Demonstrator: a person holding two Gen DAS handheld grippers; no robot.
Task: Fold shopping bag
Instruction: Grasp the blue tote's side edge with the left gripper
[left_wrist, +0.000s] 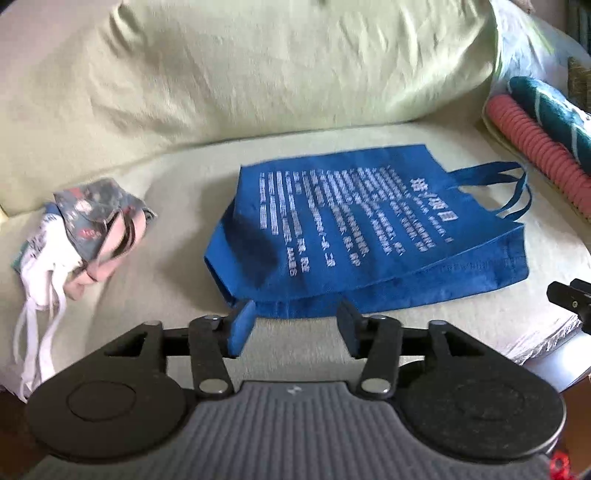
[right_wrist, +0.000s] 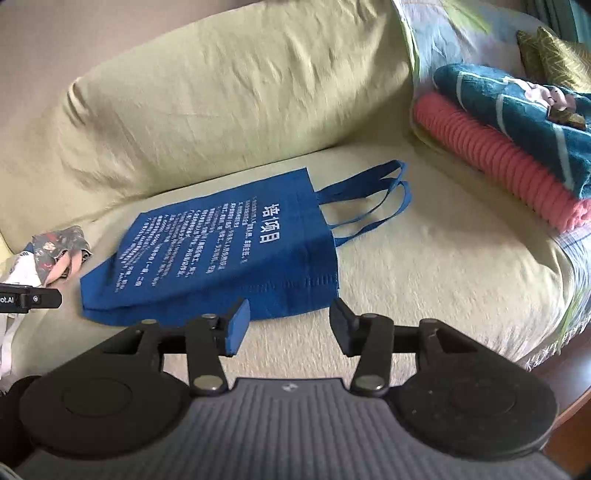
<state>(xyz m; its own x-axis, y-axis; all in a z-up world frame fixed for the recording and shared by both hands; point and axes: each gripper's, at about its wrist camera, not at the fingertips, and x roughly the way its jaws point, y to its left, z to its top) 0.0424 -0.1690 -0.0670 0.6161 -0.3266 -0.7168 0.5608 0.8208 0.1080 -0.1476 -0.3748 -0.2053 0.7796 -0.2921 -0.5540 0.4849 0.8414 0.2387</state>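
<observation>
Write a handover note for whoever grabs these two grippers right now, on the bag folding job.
Left gripper: open, empty, at the near edge of the blue shopping bag.
Right gripper: open, empty, also at the bag's near edge.
The bag lies flat on the sofa seat, printed side up, handles pointing toward the stacked towels. A crumpled pile of other bags sits on its other side.
Done: nothing folded.
Left: the whole fold.
</observation>
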